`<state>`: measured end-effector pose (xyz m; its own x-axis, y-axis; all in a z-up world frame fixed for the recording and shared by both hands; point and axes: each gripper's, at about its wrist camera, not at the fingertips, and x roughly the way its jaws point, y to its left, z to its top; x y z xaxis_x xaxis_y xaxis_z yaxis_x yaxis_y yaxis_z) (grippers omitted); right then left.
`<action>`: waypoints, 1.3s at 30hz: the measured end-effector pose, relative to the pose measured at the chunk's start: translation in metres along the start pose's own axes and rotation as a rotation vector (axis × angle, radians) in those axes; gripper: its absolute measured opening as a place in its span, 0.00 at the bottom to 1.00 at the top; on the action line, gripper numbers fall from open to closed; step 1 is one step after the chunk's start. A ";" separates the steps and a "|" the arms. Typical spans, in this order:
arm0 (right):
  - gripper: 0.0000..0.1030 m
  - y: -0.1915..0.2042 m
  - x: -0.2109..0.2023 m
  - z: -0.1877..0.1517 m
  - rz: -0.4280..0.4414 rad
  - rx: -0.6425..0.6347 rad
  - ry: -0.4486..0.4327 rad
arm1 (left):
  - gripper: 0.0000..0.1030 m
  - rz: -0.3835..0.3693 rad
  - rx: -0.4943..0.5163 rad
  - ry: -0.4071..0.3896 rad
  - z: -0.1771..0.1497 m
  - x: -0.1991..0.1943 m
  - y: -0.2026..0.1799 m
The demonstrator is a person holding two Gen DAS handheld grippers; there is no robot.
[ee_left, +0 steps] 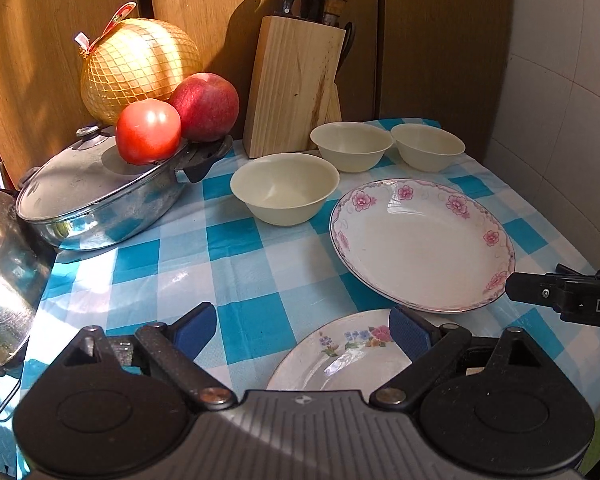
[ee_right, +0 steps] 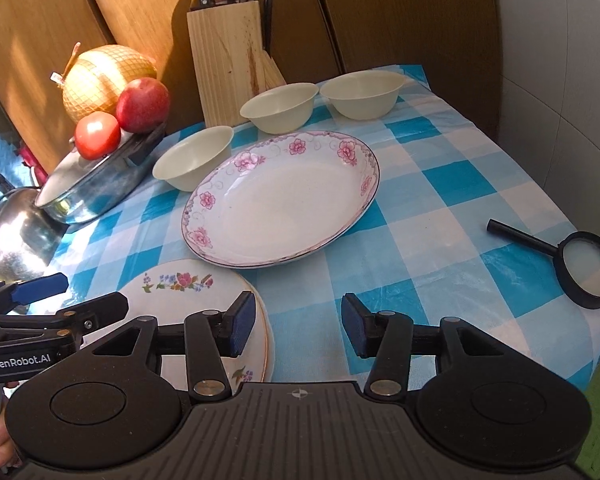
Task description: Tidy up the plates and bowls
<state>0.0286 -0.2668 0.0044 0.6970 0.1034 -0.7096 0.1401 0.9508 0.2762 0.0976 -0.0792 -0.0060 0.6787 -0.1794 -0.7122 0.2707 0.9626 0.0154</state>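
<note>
Both claws hang empty: the left gripper [ee_left: 302,330] spread wide above the small flowered plate [ee_left: 340,356], the right gripper [ee_right: 298,326] partly apart just right of it, the big pink-rimmed plate [ee_right: 284,200] ahead, then three cream bowls [ee_right: 278,106], possibly plastic.

We see a knife block [ee_left: 294,84] at the back of the checked cloth [ee_left: 240,280], a netted pomelo [ee_left: 138,66], an apple [ee_left: 205,106] and tomato [ee_left: 148,131] on a lidded pot [ee_left: 96,196], a kettle [ee_right: 14,232] and a magnifier [ee_right: 588,274].
</note>
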 end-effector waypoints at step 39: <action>0.52 -0.023 0.103 0.069 -0.142 -0.050 0.048 | 0.78 -0.018 0.105 0.117 0.040 0.106 -0.042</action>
<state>0.1462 -0.2978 -0.0300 0.6380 -0.0200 -0.7698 0.1985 0.9701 0.1393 0.1851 -0.1470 -0.0539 0.5908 -0.1660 -0.7895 0.3564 0.9316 0.0708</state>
